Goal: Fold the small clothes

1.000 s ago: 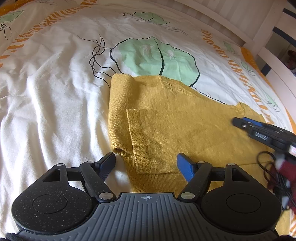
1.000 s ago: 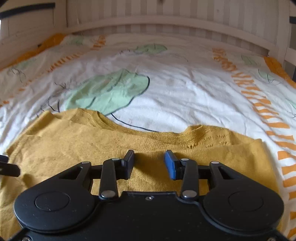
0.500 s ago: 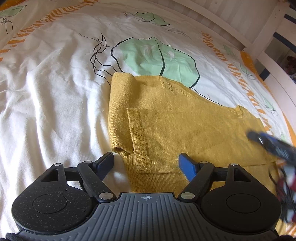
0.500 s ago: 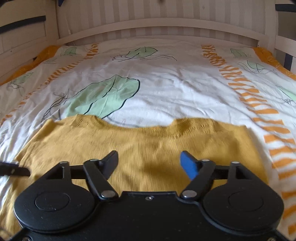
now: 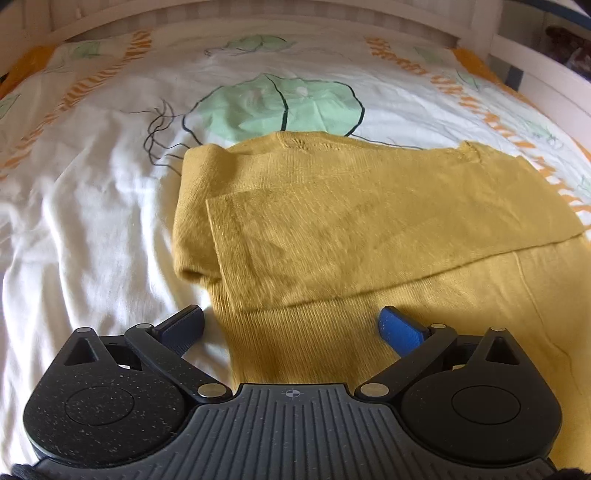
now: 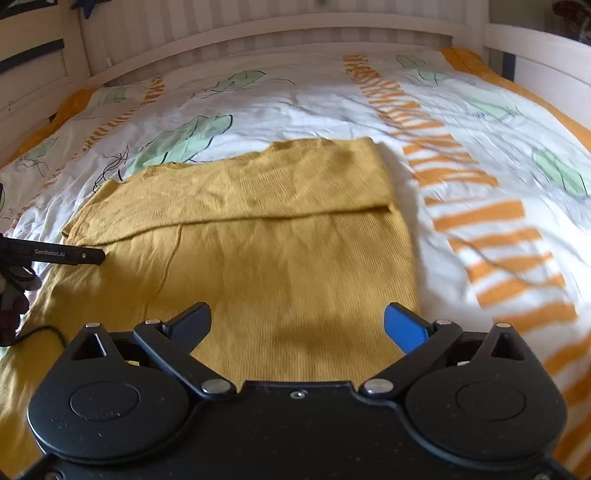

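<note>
A mustard-yellow knit top [image 5: 369, 229] lies flat on the bed, its upper part folded down over the body, a short sleeve bunched at its left edge. My left gripper [image 5: 291, 325] hovers over the garment's lower left corner, jaws opening wide, with cloth under them but nothing pinched. In the right wrist view the same top [image 6: 280, 236] spreads ahead. My right gripper [image 6: 297, 321] stands over its lower right part, jaws opening, nothing gripped. One finger of the left gripper [image 6: 66, 254] shows at the left edge there.
The bedsheet [image 5: 92, 206] is white with green leaf prints and orange stripes. A white slatted bed frame [image 6: 258, 29] rings the far side, and a side rail [image 5: 546, 77] runs along the right. A dark cable [image 6: 33, 332] lies near the left edge.
Both grippers' jaws have spread wider. The right gripper has pulled back and to the right off the folded part, and is gone from the left wrist view. The left gripper shifted slightly.
</note>
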`<state>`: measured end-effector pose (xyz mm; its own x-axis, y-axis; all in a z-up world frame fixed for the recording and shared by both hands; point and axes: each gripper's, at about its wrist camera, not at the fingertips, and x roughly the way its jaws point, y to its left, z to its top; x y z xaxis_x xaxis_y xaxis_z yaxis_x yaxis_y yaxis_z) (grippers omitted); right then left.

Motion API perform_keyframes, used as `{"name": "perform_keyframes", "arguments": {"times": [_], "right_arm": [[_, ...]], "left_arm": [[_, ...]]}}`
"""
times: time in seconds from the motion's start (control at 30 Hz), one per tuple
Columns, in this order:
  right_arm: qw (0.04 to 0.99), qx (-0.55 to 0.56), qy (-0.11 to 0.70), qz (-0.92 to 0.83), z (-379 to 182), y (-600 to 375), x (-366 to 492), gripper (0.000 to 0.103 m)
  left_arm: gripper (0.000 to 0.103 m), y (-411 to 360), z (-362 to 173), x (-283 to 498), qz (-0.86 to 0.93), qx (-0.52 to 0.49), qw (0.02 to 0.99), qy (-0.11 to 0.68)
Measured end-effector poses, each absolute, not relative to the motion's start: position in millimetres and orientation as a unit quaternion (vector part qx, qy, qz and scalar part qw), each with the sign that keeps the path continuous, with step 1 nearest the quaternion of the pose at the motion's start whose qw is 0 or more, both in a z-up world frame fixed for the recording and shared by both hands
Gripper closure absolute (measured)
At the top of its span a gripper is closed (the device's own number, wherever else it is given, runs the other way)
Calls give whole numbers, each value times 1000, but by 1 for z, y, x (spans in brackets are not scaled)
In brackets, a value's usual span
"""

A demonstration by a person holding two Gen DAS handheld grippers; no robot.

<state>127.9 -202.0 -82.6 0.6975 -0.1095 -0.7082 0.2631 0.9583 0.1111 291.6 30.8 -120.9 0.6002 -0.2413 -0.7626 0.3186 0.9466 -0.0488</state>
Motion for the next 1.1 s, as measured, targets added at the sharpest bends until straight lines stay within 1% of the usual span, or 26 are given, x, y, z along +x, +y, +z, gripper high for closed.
{"name": "perform_keyframes", "arguments": {"times": [0.23, 0.6, 0.83, 1.1], "right_arm": [[911, 143, 375, -97, -79, -205, 87, 0], [912, 177, 363, -78, -59, -202, 40, 0], [911, 189, 355, -86, -52, -210, 9, 0], [897, 237, 361, -95, -62, -226, -15, 0]], "left_arm": [[2, 49, -109, 257, -149, 1, 877, 456], [2, 71, -98, 159, -129, -25, 861, 491], [2, 87, -99, 115, -117, -63, 856, 499], [2, 95, -99, 84, -114, -62, 864, 487]]}}
